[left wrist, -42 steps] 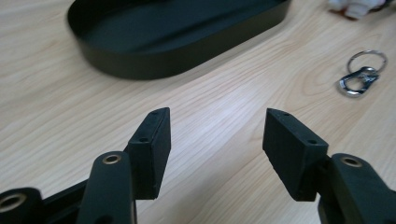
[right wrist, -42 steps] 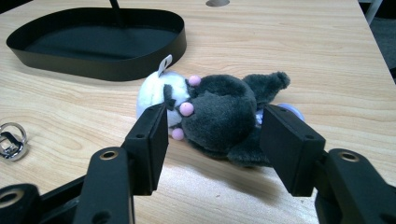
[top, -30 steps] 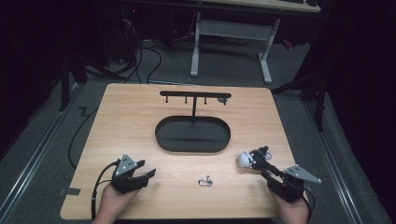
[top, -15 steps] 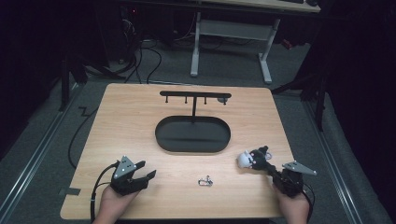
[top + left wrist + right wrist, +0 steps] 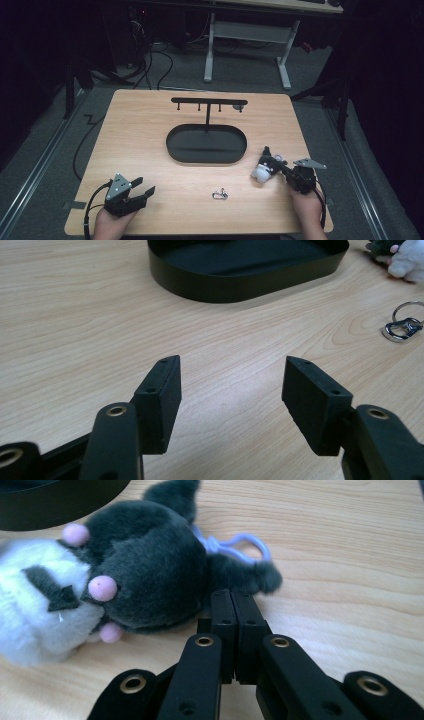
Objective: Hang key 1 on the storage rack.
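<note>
A small plush toy point(image 5: 264, 167), dark grey and white with pink dots, lies on the wooden table right of the black oval tray point(image 5: 172, 145). My right gripper point(image 5: 281, 170) is at its right side. Seen from the right gripper view, its jaws point(image 5: 232, 597) are pressed together, pinching the dark fur at the edge of the plush toy point(image 5: 140, 570), beside the toy's pale blue clip point(image 5: 245, 542). My left gripper point(image 5: 145, 186) rests near the front left and stands open point(image 5: 230, 370) with only bare table between its jaws.
A silver key ring point(image 5: 219, 194) lies near the front middle, between the two hands. A black hook rack point(image 5: 209, 101) stands on a post rising from the tray. In the left gripper view the tray wall point(image 5: 240, 287) is ahead and the key ring point(image 5: 402, 327) at right.
The right hand and its gripper have shifted a little forward, away from the table's front edge. The plush toy has barely moved. The left gripper has stayed still.
</note>
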Demonstrator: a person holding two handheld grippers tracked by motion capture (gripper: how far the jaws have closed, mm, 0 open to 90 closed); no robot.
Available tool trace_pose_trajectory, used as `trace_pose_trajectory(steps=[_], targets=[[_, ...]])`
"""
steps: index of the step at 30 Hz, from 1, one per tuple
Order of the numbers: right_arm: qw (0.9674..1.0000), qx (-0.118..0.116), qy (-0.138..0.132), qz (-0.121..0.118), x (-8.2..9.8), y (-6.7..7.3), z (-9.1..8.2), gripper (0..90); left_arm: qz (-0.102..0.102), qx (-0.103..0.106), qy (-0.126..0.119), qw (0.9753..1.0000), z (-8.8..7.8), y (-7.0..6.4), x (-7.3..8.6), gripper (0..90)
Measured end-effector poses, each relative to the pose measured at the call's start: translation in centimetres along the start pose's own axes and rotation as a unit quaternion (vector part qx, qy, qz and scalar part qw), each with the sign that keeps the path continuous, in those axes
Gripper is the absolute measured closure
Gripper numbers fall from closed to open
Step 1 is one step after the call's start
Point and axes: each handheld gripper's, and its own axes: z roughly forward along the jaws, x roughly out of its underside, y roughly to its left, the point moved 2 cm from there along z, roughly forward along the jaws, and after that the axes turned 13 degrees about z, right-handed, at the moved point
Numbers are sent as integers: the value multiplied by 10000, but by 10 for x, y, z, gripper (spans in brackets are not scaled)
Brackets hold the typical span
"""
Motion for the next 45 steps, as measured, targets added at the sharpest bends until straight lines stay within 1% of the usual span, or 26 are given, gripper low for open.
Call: trace_pose_trajectory(steps=[2, 5, 8, 10, 14, 16, 20, 21, 22, 23, 24, 25, 26, 28, 29, 30, 31, 32, 33, 36, 39, 41, 42, 43, 44, 45], targets=[[10000, -47, 2, -50, -2, 3, 3, 900, -21, -11, 2, 10000, -2, 0, 1, 416], [9997, -177, 40, -157, -3, 10, 9, 900, -13, 0, 10, 10000, -3, 0, 2, 416], [9994, -188, 72, -297, -3, 18, 11, 898, -14, 21, -5, 10000, -2, -1, 1, 415], [9995, -142, -53, -277, -5, 19, 6, 899, 24, 47, 1, 10000, -1, -1, 0, 415], [9989, -257, -326, -211, -7, 24, -12, 899, 33, 74, -9, 10000, 2, -1, -2, 414], [9981, -365, -438, -222, -7, 30, -19, 899, 50, 81, 8, 10000, 3, -2, -2, 413], [9959, -560, -600, -367, -9, 47, -30, 890, 56, 72, 5, 10000, 2, -2, -1, 414], [9959, -560, -600, -367, -9, 47, -30, 890, 56, 72, 5, 10000, 2, -2, -1, 414], [9942, -677, -667, -495, -8, 61, -33, 892, 46, 59, 0, 10000, 1, -2, -1, 414], [9942, -677, -667, -495, -8, 61, -33, 892, 46, 59, 0, 10000, 1, -2, -1, 413], [9920, -842, -713, -608, -8, 75, -34, 896, 43, 50, 6, 10000, 0, -2, 0, 413], [9920, -842, -713, -608, -8, 75, -34, 896, 43, 50, 6, 10000, 0, -2, 0, 413], [9907, -958, -658, -708, -6, 88, -31, 898, 40, 42, 18, 10000, -1, -1, 0, 413], [9891, -1095, -593, -784, -5, 98, -27, 900, 30, 26, 10, 10000, -2, -1, 1, 413], [9891, -1095, -593, -784, -5, 98, -27, 900, 30, 26, 10, 10000, -2, -1, 1, 413], [9881, -1217, -454, -822, -2, 108, -20, 900, 22, 23, 12, 10000, -3, -1, 2, 414], [9877, -1214, -414, -896, -2, 110, -17, 900, 21, 17, 19, 10000, -3, -1, 2, 413], [9877, -1214, -414, -896, -2, 110, -17, 900, 21, 17, 19, 10000, -3, -1, 2, 413], [9879, -1191, -298, -953, 1, 115, -9, 900, 16, 15, 22, 10000, -3, -1, 2, 413], [9886, -1092, -197, -1022, 3, 117, -1, 899, 17, 19, 31, 10000, -3, -1, 3, 413], [9899, -979, -133, -1016, 4, 112, 5, 899, 28, 28, 40, 10000, -3, -1, 3, 413], [9911, -931, -110, -950, 5, 108, 6, 899, 24, 44, 44, 10000, -3, -1, 3, 413], [9911, -931, -110, -950, 5, 108, 6, 899, 24, 44, 44, 10000, -3, -1, 3, 413], [9918, -900, -98, -898, 5, 104, 5, 898, 40, 48, 38, 10000, -2, -1, 2, 413], [9918, -900, -98, -898, 5, 104, 5, 898, 40, 48, 38, 10000, -2, -1, 2, 413], [9919, -894, -113, -891, 6, 101, 3, 897, 51, 60, 28, 10000, -1, -2, 2, 413]])
